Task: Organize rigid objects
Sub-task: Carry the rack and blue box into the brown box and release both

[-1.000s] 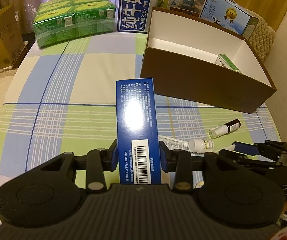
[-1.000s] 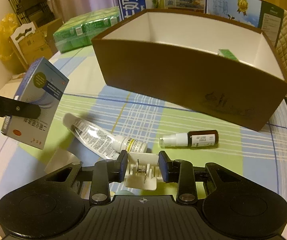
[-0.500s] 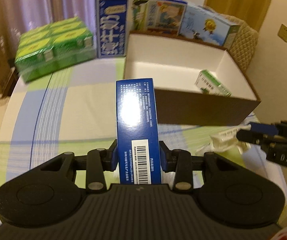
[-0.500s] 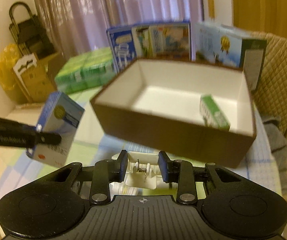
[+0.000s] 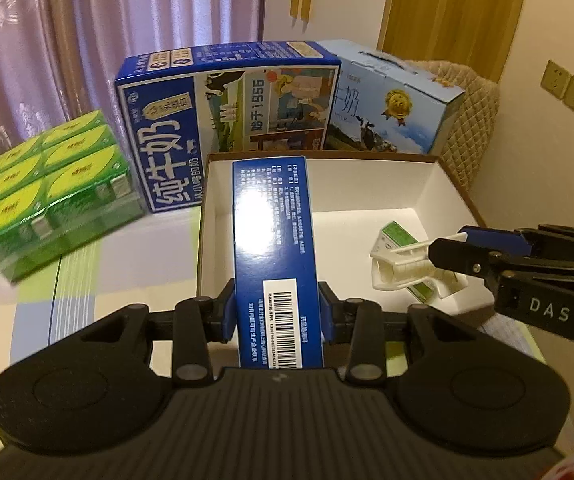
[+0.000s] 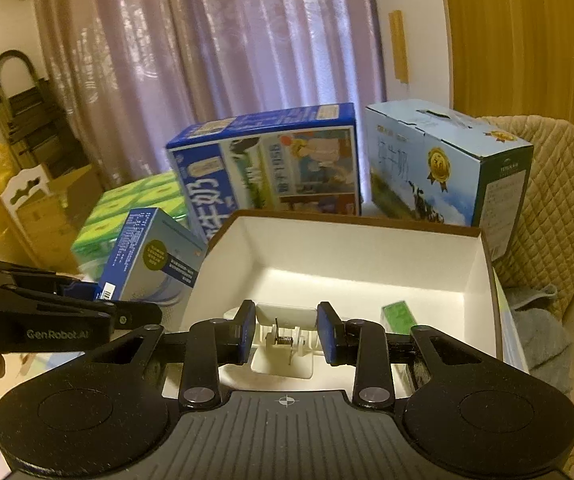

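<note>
My left gripper (image 5: 277, 306) is shut on a tall blue box (image 5: 273, 240) with a barcode, held above the near left part of the brown cardboard box (image 5: 445, 178) with white inside. In the right wrist view the same blue box (image 6: 151, 258) hangs just left of the cardboard box (image 6: 367, 280). My right gripper (image 6: 285, 330) is shut on a white plastic clip (image 6: 283, 340), held over the box's near edge. The clip (image 5: 407, 266) also shows in the left wrist view, at the right gripper's tip. A small green carton (image 5: 397, 236) lies inside the box at the right.
Behind the cardboard box stand a large blue milk carton case (image 5: 227, 120) and a light blue case (image 5: 391, 108). A green shrink-wrapped pack (image 5: 55, 184) sits at the left on the checked tablecloth (image 5: 87, 280). A quilted chair back (image 6: 559, 200) is at the right.
Both grippers rose and moved toward the cardboard box with their loads still held. The bottles and tube on the tablecloth dropped out of view, and the box's inside came into view.
</note>
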`<state>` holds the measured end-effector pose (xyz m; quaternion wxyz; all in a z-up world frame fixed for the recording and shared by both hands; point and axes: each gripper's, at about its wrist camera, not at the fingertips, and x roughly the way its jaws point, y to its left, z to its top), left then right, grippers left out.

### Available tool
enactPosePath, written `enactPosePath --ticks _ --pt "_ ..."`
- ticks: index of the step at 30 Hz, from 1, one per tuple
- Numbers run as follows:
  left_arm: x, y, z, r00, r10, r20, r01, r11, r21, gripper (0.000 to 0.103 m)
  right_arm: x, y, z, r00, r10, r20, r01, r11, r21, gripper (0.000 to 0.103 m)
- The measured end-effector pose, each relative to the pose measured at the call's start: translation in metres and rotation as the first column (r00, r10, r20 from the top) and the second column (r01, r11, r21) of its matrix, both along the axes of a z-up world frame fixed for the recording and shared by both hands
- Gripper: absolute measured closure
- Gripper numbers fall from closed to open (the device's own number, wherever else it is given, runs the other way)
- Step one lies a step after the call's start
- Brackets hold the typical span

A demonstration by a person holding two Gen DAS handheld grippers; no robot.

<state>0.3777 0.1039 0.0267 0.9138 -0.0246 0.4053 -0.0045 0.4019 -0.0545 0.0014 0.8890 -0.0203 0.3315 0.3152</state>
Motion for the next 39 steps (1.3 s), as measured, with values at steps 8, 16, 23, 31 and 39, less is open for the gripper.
enactPosePath --ticks 8,16,23,31,39 --pt "0.068 0.008 -0.027 0.996 0.004 -0.09 0.001 0.999 0.049 0.069 0.051 0.016 -0.027 0.996 -0.057 -0.065 0.056 0.998 -0.016 0.073" --pt "0.119 0.005 -0.055 0.987 -0.013 -0.159 0.032 0.992 0.118 0.069 0.088 0.023 -0.051 0.985 -0.109 -0.131 0.107 0.994 -0.017 0.073" --pt "0.135 0.002 -0.071 0.987 -0.033 -0.16 0.054 0.99 0.127 0.057 0.104 0.024 -0.066 0.978 -0.134 -0.16 0.132 0.991 -0.021 0.073" --pt "0.128 0.006 -0.069 0.986 -0.03 -0.164 0.049 0.992 0.112 0.057 0.107 0.023 -0.07 0.979 -0.122 -0.162 0.125 0.992 0.007 0.071" --pt "0.107 0.008 -0.056 0.989 -0.02 -0.147 0.033 0.996 0.084 0.057 0.098 0.007 -0.056 0.984 -0.099 -0.15 0.105 0.994 0.028 0.05"
